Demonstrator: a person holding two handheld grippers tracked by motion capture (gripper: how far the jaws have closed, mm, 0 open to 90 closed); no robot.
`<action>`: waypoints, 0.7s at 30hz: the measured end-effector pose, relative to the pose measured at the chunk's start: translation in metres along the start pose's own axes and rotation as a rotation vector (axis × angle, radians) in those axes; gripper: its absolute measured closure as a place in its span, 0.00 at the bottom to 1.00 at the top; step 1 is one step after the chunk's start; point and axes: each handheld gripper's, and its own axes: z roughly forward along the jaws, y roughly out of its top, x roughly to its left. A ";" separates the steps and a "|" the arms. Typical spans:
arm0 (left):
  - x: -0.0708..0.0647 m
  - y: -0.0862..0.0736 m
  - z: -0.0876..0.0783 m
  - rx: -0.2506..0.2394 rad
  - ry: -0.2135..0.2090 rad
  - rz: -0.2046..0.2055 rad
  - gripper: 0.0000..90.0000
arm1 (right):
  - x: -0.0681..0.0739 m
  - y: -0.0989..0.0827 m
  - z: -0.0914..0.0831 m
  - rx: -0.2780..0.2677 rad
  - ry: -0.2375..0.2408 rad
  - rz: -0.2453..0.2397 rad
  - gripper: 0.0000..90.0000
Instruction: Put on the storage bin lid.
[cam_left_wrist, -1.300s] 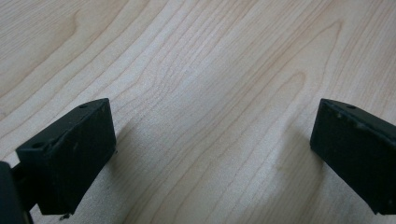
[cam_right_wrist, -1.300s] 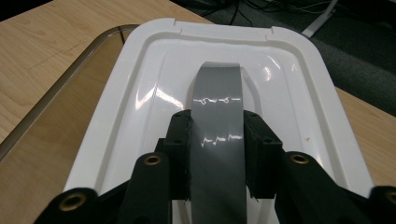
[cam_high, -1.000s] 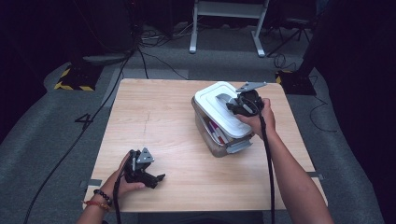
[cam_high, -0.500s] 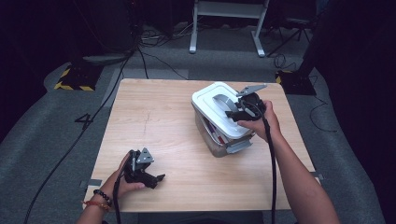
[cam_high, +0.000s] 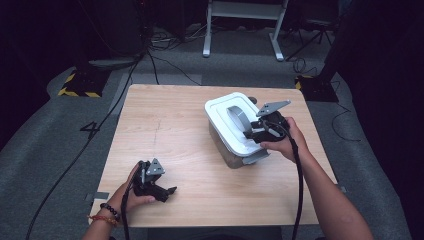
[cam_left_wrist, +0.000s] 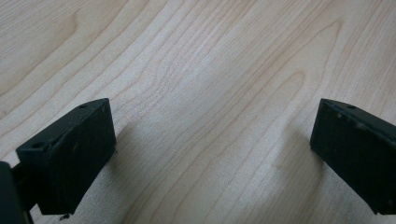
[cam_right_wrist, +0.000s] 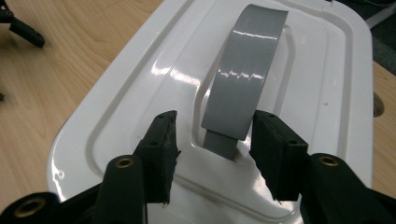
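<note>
A storage box with a white lid (cam_high: 222, 117) and a grey strap handle (cam_high: 235, 117) stands on the right half of the wooden table (cam_high: 170, 120). My right gripper (cam_high: 251, 132) hovers over the lid's near end. In the right gripper view its jaws (cam_right_wrist: 215, 135) straddle the near end of the grey handle (cam_right_wrist: 247, 70). They have just been closing, with a gap still on the left side, so the gripper is open. My left gripper (cam_high: 167, 192) rests at the front left, open over bare wood (cam_left_wrist: 210, 154).
The box's clear body (cam_high: 225, 152) shows below the lid (cam_right_wrist: 116, 116), with a grey latch (cam_high: 255, 157) on its near side. Bare tabletop (cam_left_wrist: 210, 70) spreads left of the box. Cables and stand legs (cam_high: 240, 30) lie on the dark floor behind the table.
The right hand has slid a little toward the person along the lid, bringing its jaws around the near end of the handle. The left hand and the box have stayed put.
</note>
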 end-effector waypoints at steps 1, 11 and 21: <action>0.000 0.000 0.000 0.000 0.000 0.000 0.01 | 0.003 0.000 0.000 0.006 0.001 -0.006 0.60; 0.000 0.000 0.000 0.000 0.000 0.000 0.01 | 0.006 -0.001 0.009 -0.005 -0.024 -0.011 0.61; 0.000 0.000 0.000 0.000 0.000 0.000 0.01 | 0.001 -0.010 0.006 -0.051 0.003 -0.049 0.41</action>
